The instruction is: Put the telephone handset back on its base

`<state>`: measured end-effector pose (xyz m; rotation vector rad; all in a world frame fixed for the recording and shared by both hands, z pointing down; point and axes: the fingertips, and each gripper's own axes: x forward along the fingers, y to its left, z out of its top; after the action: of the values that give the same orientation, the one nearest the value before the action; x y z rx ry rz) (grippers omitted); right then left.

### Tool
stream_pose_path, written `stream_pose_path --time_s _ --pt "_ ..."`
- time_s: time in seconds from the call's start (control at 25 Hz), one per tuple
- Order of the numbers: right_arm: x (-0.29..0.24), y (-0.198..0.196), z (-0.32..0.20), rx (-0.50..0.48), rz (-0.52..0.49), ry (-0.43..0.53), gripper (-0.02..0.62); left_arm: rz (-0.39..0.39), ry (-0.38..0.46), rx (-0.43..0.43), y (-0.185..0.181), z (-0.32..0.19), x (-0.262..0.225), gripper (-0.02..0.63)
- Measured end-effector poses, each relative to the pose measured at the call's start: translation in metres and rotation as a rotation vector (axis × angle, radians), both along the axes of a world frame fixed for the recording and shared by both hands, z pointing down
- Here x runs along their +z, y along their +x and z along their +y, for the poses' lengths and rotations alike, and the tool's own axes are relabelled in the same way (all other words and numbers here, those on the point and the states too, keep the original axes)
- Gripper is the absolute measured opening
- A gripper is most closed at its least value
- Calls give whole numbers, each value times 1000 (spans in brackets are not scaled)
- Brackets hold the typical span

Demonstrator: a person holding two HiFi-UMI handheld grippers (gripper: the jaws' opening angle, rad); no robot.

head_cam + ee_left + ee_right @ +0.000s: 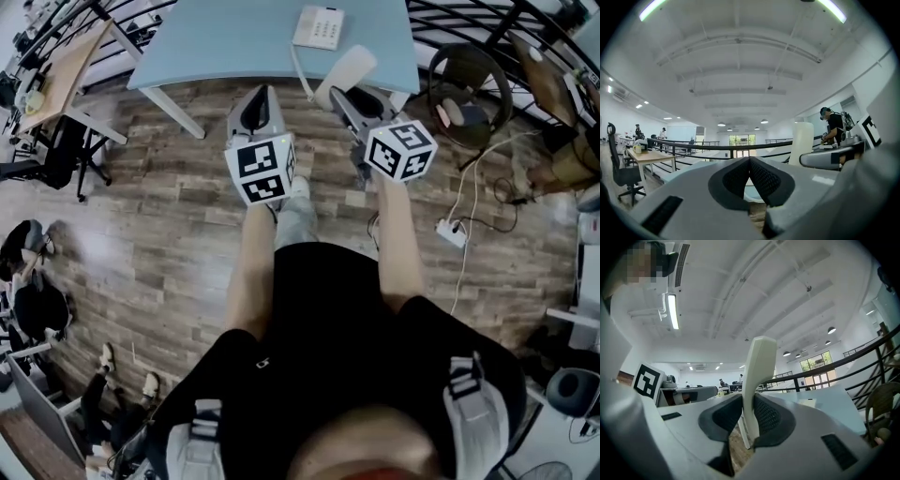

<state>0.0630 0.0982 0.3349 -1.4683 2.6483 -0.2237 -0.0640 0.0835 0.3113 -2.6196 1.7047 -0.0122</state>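
While the right gripper [749, 405] has its fingers clenched on the cream handset [758, 366], which stands upright between them, the left gripper [750, 160] grasps nothing, its fingers pressed together at the tips. Seen from the head view, the handset is held in the air at the near edge of the pale blue surface [225, 37]. It is apart from the base [319, 26], which sits farther back on that surface, keypad up. Both grippers are side by side above the wooden floor [169, 216].

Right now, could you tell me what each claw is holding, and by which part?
The right claw grips the handset near one end; the left claw holds nothing.
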Motion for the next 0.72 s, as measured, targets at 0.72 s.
stream_pose_path --time_s 0.72 --pt "54 45 -318 22 -32 -157 72 -28 -224 100 61 -334 78 -2"
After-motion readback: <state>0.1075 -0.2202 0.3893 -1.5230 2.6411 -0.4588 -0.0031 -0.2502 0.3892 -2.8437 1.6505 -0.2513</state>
